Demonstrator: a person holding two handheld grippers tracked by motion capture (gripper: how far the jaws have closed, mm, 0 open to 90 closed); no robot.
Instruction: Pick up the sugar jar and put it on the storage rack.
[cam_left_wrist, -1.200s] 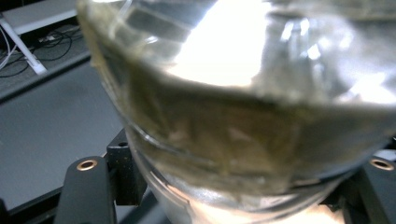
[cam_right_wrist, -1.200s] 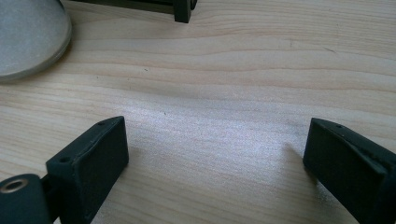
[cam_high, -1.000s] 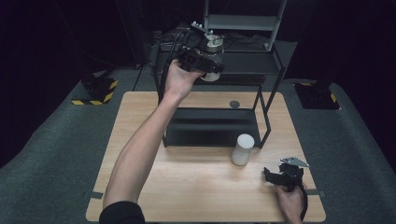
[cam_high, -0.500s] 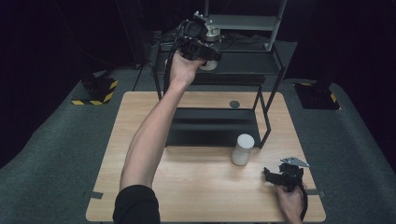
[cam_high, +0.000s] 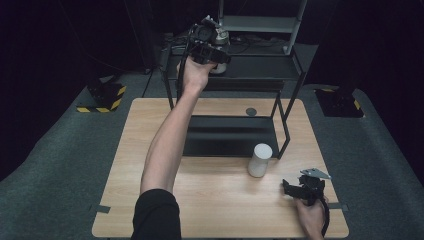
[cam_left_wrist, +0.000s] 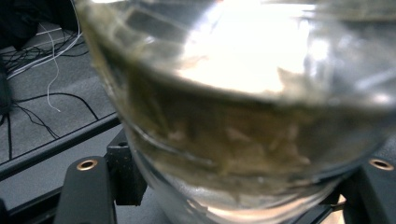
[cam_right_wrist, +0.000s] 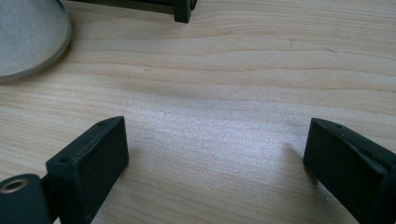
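A person sits at a pale wooden desk (cam_high: 150, 150) with a two-jaw gripper in each hand. A black metal shelf rack (cam_high: 240, 75) stands across the far half of the desk. The left arm stretches far forward, and the left gripper (cam_high: 212, 47) is clamped around a clear glass jar (cam_high: 220, 37) at the rack's upper shelf, near its far left corner. In the left gripper view the glass jar (cam_left_wrist: 243, 102) sits close up between the two black jaws, its curved wall catching bright light, with pale contents that cannot be made out. Over the last second the hand has carried the jar farther back and a little lower, from in front of the shelf to just over its surface, so the jar looks close to being set down there; whether its base already touches the shelf cannot be told. The right gripper (cam_high: 302, 187) rests near the desk's near right corner, its jaws spread wide over bare wood and holding nothing. A white cylinder (cam_high: 260, 160) stands on the desk just in front of the rack, near the right gripper.
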